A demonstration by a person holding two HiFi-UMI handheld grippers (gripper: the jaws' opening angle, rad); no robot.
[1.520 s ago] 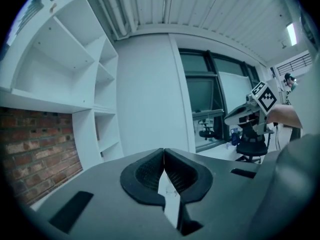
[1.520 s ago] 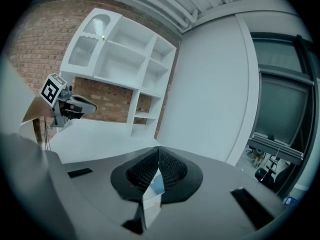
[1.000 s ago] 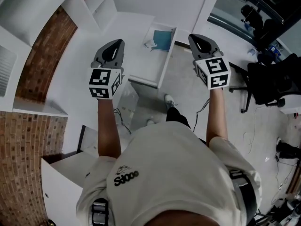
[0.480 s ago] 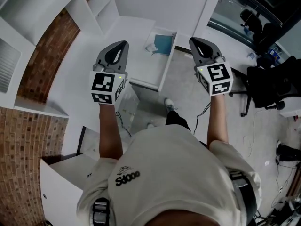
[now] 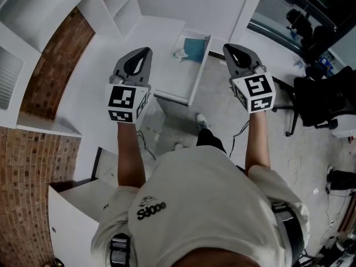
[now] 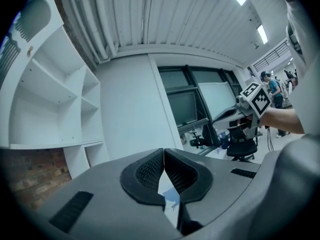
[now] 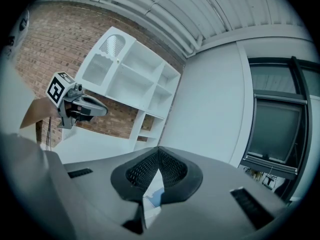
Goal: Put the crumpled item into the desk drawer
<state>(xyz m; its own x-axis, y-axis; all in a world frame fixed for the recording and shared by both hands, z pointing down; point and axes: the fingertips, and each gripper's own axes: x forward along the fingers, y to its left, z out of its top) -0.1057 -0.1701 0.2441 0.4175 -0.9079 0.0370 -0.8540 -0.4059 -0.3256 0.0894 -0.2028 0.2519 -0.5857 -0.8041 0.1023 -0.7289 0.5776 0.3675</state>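
1. We hold the left gripper [image 5: 143, 53] just left of the open drawer [image 5: 199, 68], its fingers pressed together on nothing.
2. Our right gripper [image 5: 229, 48], right of the drawer, is likewise closed and empty.
3. The crumpled white item [image 5: 179, 53] lies in the drawer's far end beside a blue item [image 5: 194, 49], between both fingertips and touching neither.

The crumpled item [image 5: 179, 53] is too small to tell whether it lies inside the drawer [image 5: 175, 77] or on its rim, the blue thing [image 5: 194, 49] beside it stays unidentifiable, and the person's torso [image 5: 211, 204] hides much of the floor [image 5: 219, 102].
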